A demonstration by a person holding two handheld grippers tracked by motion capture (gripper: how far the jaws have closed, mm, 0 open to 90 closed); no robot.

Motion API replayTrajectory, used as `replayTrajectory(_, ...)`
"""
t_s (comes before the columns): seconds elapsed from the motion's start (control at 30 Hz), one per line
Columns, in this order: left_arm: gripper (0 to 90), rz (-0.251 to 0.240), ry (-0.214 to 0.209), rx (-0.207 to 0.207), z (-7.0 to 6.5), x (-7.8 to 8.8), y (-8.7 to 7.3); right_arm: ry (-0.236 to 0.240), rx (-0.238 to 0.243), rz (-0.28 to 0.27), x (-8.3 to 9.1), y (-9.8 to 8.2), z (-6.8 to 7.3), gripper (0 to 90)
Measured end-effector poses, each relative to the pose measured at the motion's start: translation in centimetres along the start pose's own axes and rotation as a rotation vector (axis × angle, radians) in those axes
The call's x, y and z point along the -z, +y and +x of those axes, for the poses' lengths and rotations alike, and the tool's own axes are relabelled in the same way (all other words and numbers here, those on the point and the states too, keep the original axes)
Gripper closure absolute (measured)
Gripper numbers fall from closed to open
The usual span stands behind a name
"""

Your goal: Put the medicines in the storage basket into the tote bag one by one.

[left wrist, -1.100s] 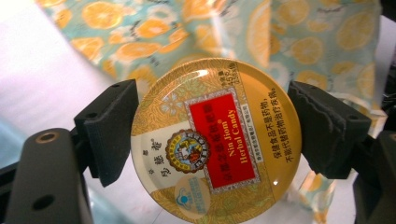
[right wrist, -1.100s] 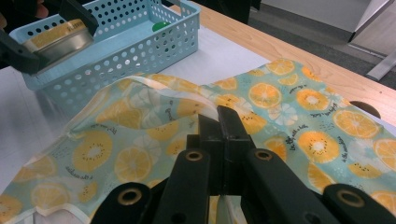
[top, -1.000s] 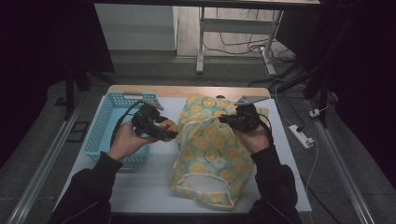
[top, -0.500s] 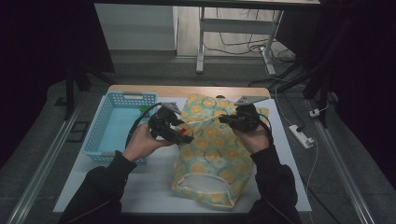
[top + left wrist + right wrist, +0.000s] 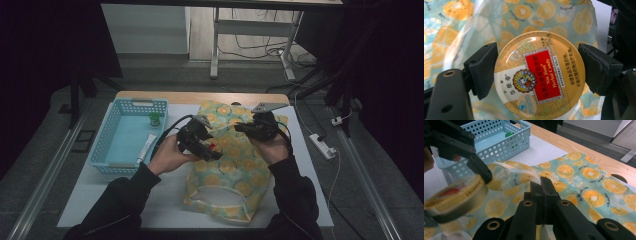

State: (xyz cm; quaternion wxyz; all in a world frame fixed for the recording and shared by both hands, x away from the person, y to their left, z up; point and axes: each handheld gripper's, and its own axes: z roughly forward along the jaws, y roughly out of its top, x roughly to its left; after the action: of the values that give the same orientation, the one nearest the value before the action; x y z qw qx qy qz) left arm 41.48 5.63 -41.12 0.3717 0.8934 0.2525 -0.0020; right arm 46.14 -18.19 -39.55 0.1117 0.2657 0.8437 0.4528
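A round gold candy tin [image 5: 539, 75] with a red label sits clamped between the two pads [image 5: 484, 67] of my left gripper [image 5: 202, 145], which is shut on it. The tin [image 5: 212, 146] hangs just over the left side of a cloth bag [image 5: 235, 175] printed with orange slices, lying flat on the table. My right gripper [image 5: 541, 186] has its jaws together, pinching a raised fold of the bag's cloth [image 5: 584, 177] near its upper part. In the right gripper view the tin [image 5: 456, 197] is at the lower left, a little above the fabric.
A light blue perforated basket [image 5: 130, 135] stands left of the bag; it holds a small green object [image 5: 154, 119] and a white tube [image 5: 146, 146]. The bag's open mouth [image 5: 220, 197] faces the table's near edge. A power strip [image 5: 322, 146] lies beyond the table's right edge.
My left gripper has carried the tin to the right, from beside the basket to over the bag's left side. The right gripper has stayed in place on the cloth.
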Motion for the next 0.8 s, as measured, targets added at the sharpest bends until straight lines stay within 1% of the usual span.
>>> replayTrajectory(0.23, 20.5, 0.000, -0.018, -0.008, -0.4, -1.7, 0.7, 0.000, 0.002, -0.001, 0.0, 0.1, 0.1, 89.9)
replayTrajectory(0.33, 20.5, -0.001, -0.027, -0.018, -0.6, -2.5, 1.0, 0.000, 0.002, -0.002, 0.0, 0.1, 0.1, 89.9)
replayTrajectory(0.47, 20.5, 0.005, -0.026, -0.028, -0.7, -3.6, 1.3, 0.002, 0.001, -0.005, 0.1, 0.1, 0.1, 89.9)
replayTrajectory(0.7, 20.5, 0.001, -0.025, -0.056, -0.2, -5.8, 1.3, 0.002, 0.004, -0.011, 0.2, 0.1, 0.2, 89.9)
replayTrajectory(0.8, 20.5, 0.007, -0.012, -0.074, 0.0, -6.7, 1.2, 0.001, 0.004, -0.011, 0.2, 0.1, 0.2, 89.9)
